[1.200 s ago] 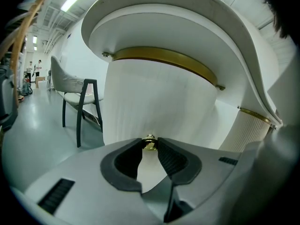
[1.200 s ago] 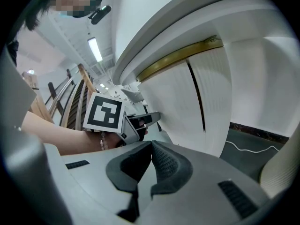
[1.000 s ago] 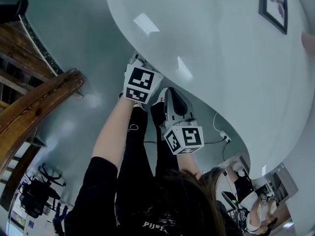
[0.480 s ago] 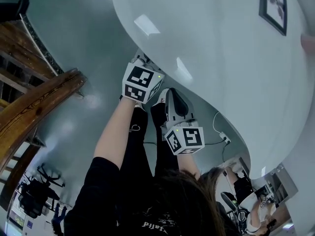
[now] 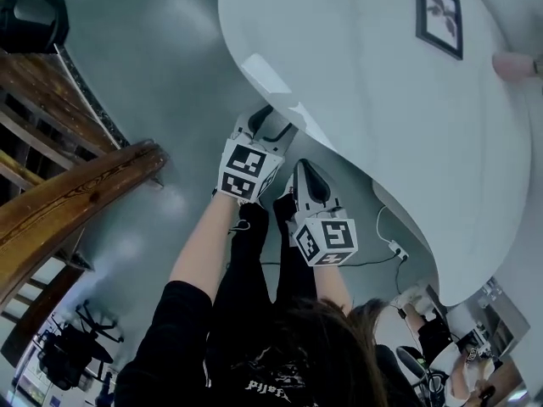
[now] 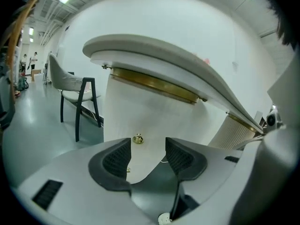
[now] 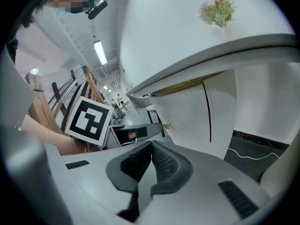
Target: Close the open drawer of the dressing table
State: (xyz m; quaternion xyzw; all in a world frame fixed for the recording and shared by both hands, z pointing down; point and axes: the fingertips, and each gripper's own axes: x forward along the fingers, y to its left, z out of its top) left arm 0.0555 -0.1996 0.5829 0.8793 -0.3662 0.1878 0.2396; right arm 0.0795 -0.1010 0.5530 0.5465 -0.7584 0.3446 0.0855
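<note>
**Fixed surroundings**
- The grey floor [image 5: 144,75] fills the left and centre of the head view.
- The white dressing table [image 5: 365,91] takes up the upper right of that view. Its worktop ends in a curved edge.
- A wooden rail [image 5: 76,197] crosses the left side, well apart from the table.
- The person [image 5: 254,346], in black sleeves, reaches both arms toward the worktop edge.
- A chair [image 6: 75,90] with dark legs and a pale seat stands on the floor to the left of the table.

**Task item**
- The drawer front [image 6: 140,111] is a white panel directly below a gold band [image 6: 154,84] that runs under the worktop.
- In the right gripper view the panel lies in line with the adjoining panel. A thin dark seam parts the two.
- Whether the drawer is fully home cannot be told.
- A small brass knob [image 6: 138,138] is mounted on the panel.

**Left claw** [image 6: 147,145]
- State: released. The jaws have just been opening and stand wide apart.
- Nothing lies between the pads.
- The knob shows past the tips, in line with the gap, and is not touched.

**Right claw** [image 7: 151,146]
- State: clenched, pads together, gripping nothing.
- It sits just beside the left claw, whose marker cube [image 7: 89,120] shows at its left.

**Small items**
- A dark picture frame [image 5: 439,15] shows at the far side of the worktop.
- Pink flowers [image 7: 215,11] appear above the worktop edge.
- A white cable [image 5: 392,246] lies on the floor beneath the table edge.
</note>
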